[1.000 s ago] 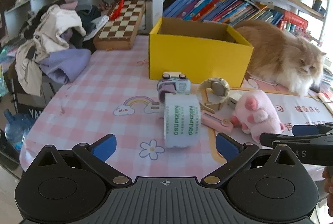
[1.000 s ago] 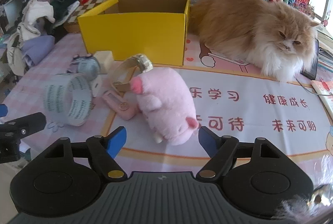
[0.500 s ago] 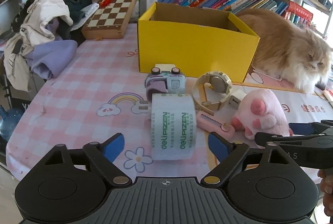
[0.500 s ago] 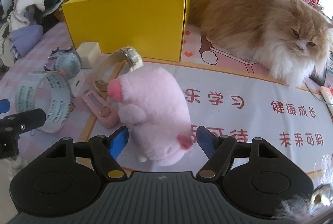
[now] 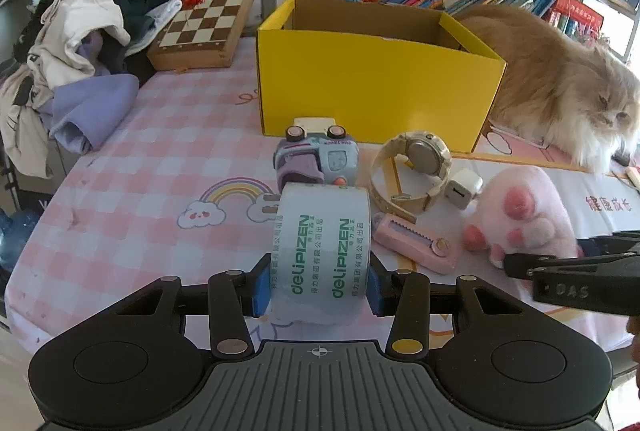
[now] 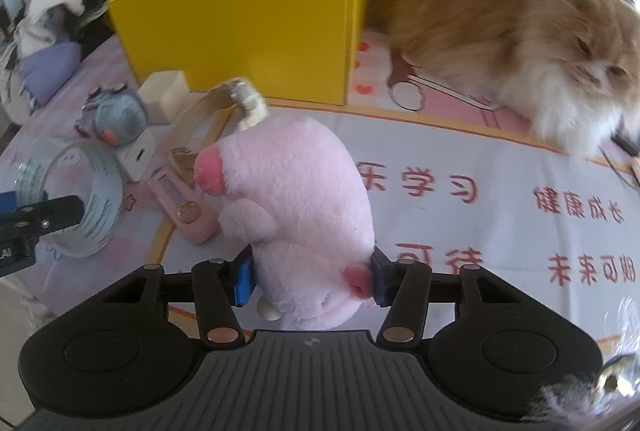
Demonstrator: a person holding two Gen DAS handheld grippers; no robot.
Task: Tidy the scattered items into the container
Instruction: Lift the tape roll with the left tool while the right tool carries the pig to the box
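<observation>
A roll of clear tape (image 5: 320, 243) with green lettering stands on edge on the pink checked tablecloth. My left gripper (image 5: 318, 287) is closing on it, its blue pads against the roll's two sides. A pink plush pig (image 6: 296, 191) lies to the right on the white mat. My right gripper (image 6: 312, 283) is closing on the pig's rear end, and the pads press into the plush. The open yellow box (image 5: 372, 87) stands behind the items. Between them lie a toy-car watch (image 5: 316, 159), a beige wristwatch (image 5: 416, 167), a pink utility knife (image 5: 412, 243) and a white cube (image 5: 464, 187).
A long-haired orange cat (image 5: 560, 87) lies right of the box, up against its side. A chessboard (image 5: 208, 19) and a clothes pile (image 5: 76, 43) fill the back left. Bookshelves run along the back. The table's left edge drops off near a water bottle (image 5: 16, 235).
Both grippers moved forward and slightly down over their items. The left jaws narrowed from wide open onto the tape roll; the right jaws narrowed onto the plush pig.
</observation>
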